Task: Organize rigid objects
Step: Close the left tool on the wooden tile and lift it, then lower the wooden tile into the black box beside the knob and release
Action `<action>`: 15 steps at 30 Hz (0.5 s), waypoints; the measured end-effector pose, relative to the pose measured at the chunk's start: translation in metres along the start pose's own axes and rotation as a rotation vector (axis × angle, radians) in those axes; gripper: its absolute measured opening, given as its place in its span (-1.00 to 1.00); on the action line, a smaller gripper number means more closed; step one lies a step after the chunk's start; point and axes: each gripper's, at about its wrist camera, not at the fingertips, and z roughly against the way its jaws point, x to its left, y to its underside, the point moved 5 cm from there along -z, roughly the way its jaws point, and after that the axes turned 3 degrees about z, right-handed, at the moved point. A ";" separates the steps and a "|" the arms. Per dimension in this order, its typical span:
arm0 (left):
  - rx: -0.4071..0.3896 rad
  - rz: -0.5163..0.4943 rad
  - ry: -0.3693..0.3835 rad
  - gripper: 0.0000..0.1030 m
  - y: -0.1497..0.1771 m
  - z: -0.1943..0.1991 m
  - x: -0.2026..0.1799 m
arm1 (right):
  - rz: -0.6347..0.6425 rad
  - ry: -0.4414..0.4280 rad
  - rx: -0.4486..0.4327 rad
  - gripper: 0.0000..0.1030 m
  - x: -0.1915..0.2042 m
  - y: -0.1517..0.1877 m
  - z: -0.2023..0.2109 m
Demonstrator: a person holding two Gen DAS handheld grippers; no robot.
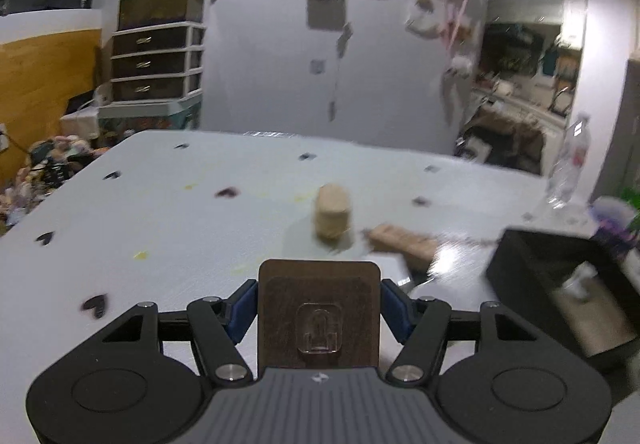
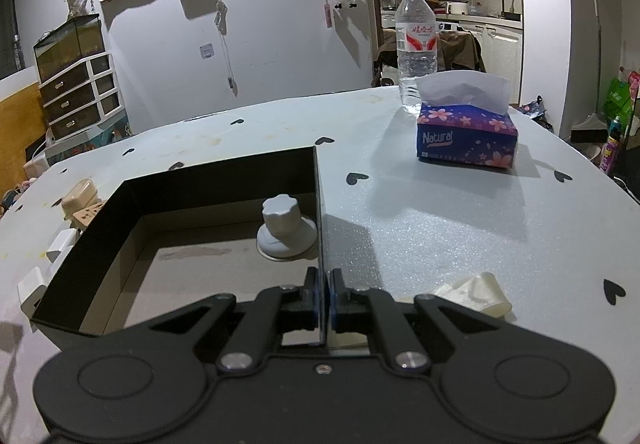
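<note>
The left gripper (image 1: 319,308) holds a brown square hook plate (image 1: 319,310), its jaws clamped on the plate's two side edges, above the counter (image 1: 160,212). The right gripper (image 2: 325,302) has its jaws clenched on the right wall of the black box (image 2: 224,180). A white knob (image 2: 285,230) sits inside the box. A beige cylinder (image 1: 332,214) stands on the counter ahead of the plate.

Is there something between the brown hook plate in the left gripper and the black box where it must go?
Nothing visible blocks it. The left gripper holds the brown hook plate above the table, and the black box lies open to its right. The beige pieces sit farther ahead, off that path.
</note>
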 end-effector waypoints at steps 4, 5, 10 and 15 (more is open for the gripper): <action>-0.018 0.015 0.097 0.26 -0.013 0.007 -0.031 | 0.000 0.000 0.000 -0.90 0.000 0.000 0.000; -0.024 0.013 0.125 0.26 -0.017 0.009 -0.041 | -0.001 0.000 0.000 -0.90 0.000 0.000 0.000; -0.026 -0.009 0.232 0.26 -0.027 0.007 -0.088 | -0.001 0.000 -0.001 -0.90 0.000 0.000 0.000; 0.017 -0.035 0.308 0.26 -0.029 -0.007 -0.139 | -0.002 0.000 0.000 -0.90 0.000 0.000 -0.001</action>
